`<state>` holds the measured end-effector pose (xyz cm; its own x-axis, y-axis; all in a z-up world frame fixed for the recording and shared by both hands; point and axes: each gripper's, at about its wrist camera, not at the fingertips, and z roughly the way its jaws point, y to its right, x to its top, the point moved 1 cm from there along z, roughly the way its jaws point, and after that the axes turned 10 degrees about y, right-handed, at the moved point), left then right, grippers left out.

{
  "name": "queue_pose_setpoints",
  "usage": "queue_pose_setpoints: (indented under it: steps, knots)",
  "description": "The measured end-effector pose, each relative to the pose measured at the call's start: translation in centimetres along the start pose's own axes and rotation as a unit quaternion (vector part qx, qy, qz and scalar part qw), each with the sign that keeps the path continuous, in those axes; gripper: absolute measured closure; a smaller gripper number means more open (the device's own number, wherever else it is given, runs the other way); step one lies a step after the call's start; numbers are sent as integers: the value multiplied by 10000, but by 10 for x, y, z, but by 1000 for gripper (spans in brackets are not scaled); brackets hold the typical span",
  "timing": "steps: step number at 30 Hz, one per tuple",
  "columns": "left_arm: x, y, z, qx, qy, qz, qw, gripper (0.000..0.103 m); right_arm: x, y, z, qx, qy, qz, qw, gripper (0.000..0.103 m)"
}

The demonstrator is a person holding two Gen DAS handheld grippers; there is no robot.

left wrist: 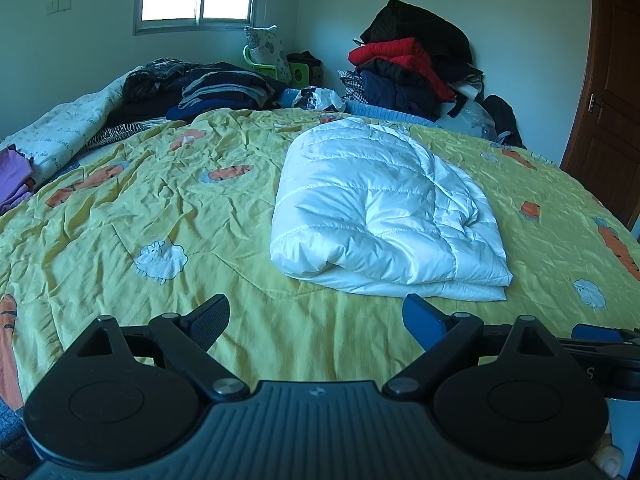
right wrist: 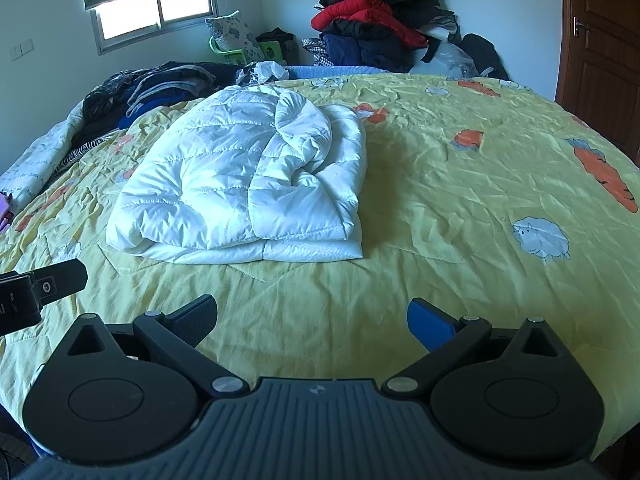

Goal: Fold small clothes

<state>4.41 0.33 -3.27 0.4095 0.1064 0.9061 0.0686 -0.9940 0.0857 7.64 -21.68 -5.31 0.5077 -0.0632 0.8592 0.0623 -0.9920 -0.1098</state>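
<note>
A white quilted puffer jacket (left wrist: pixel 384 208) lies folded into a thick bundle on the yellow bedspread (left wrist: pixel 180 216). In the right wrist view the same jacket (right wrist: pixel 248 176) sits left of centre on the bedspread (right wrist: pixel 440 184). My left gripper (left wrist: pixel 316 320) hovers open just short of the jacket's near edge, nothing between its fingers. My right gripper (right wrist: pixel 312 320) is open too, over bare bedspread to the right of the jacket's near corner. The left gripper's finger (right wrist: pixel 60 276) shows at the left edge of the right wrist view.
A tall heap of dark and red coats (left wrist: pixel 412 60) stands at the far right of the bed. Folded dark clothes (left wrist: pixel 224 92) lie at the back left, purple clothes (left wrist: pixel 14 176) at the left edge. A brown door (left wrist: pixel 608 92) is on the right, a window (left wrist: pixel 196 4) behind.
</note>
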Motion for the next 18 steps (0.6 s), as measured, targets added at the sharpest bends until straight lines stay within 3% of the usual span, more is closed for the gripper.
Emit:
queue_pose_setpoints:
  steps: [18]
  knots:
    - [0,-1,0,-4,-5,1,10000,9,-1,0,0,11,-21,3,10000,0]
